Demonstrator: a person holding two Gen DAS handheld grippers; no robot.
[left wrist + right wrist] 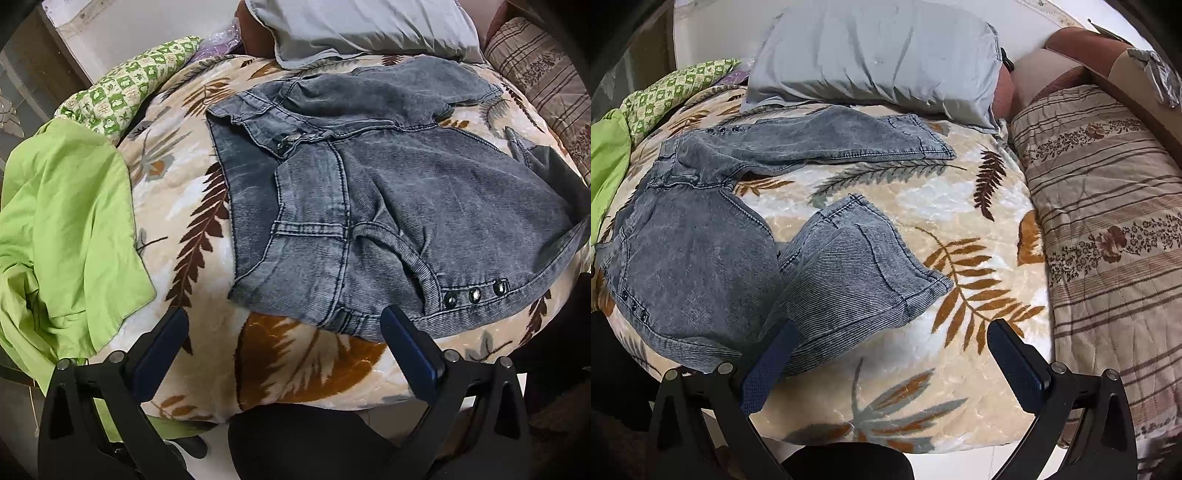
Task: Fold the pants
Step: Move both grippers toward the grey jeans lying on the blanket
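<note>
Ahead of both claws, on a leaf-patterned fleece blanket [979,206] spread over the bed, lie the grey washed-denim pants [388,192]. They lie open, not yet folded: the waistband sits just beyond the left gripper [284,325], whose fingers are spread wide and hold nothing, its right finger close to the hem edge by three dark studs [474,294]. Seen from the right wrist, one leg stretches away toward a grey pillow [879,55], while the nearer leg is bunched and doubled back just ahead of the right gripper [894,343]. That claw too is spread apart and empty, its left finger right at the crumpled cloth; whether it touches I cannot tell.

I judge the task to be at its very start, the garment still being laid out. The next move likely calls for pinching the bunched leg's cuff and drawing it straight, then bringing one leg over the other.

Off to the left gripper's left lies a lime green cloth [66,221]; to the right gripper's right, a striped floral quilt [1108,206]. No brand, label or readable writing shows anywhere.
</note>
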